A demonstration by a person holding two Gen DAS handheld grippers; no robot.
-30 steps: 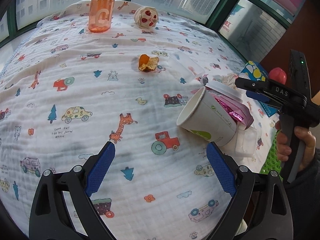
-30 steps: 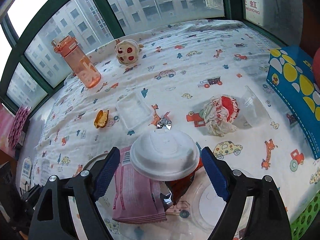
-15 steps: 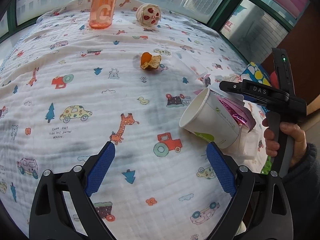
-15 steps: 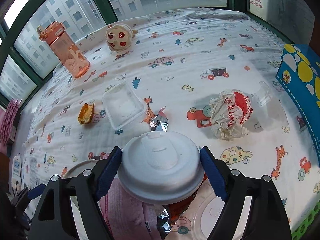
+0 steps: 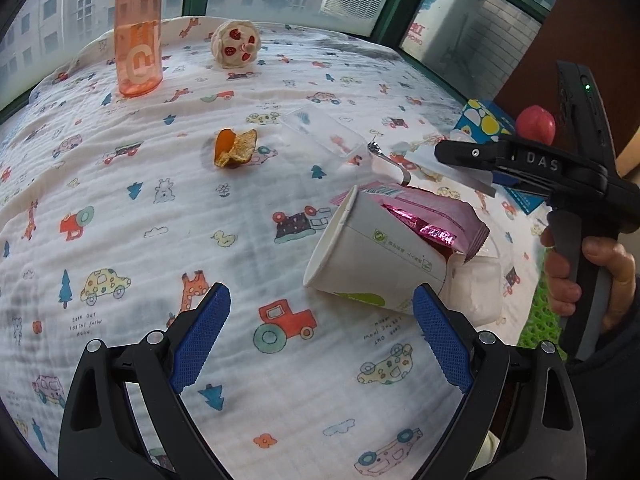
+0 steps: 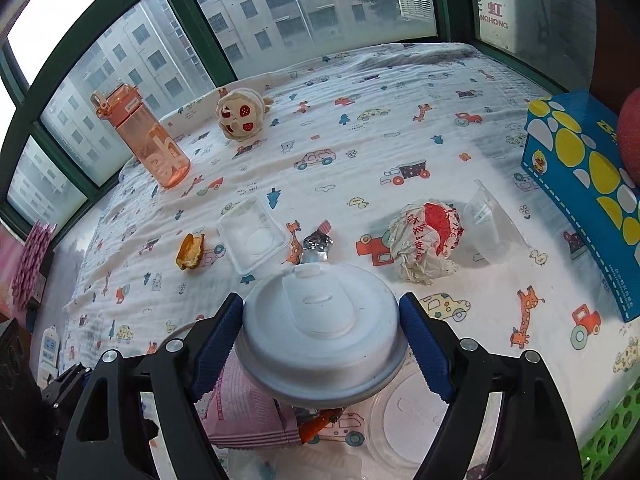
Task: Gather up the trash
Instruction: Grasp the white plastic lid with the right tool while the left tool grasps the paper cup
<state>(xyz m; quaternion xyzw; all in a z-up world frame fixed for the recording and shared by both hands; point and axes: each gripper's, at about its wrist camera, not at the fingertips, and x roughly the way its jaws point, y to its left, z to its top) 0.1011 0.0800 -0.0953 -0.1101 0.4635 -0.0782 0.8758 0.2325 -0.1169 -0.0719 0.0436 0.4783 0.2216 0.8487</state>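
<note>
Only from the right wrist: crumpled wrapper (image 6: 426,240) beyond lid (image 6: 320,332).

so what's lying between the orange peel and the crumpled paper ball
In the right wrist view, a clear plastic tray and a scrap of foil lie between the orange peel and the crumpled paper ball.

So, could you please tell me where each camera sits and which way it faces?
Left wrist: on the left gripper, angled down over its open fingers at the tipped paper cup; a hand shows.
Right wrist: on the right gripper, angled down, fingers gripping the white lid.
Shared: orange bottle, peel.
</note>
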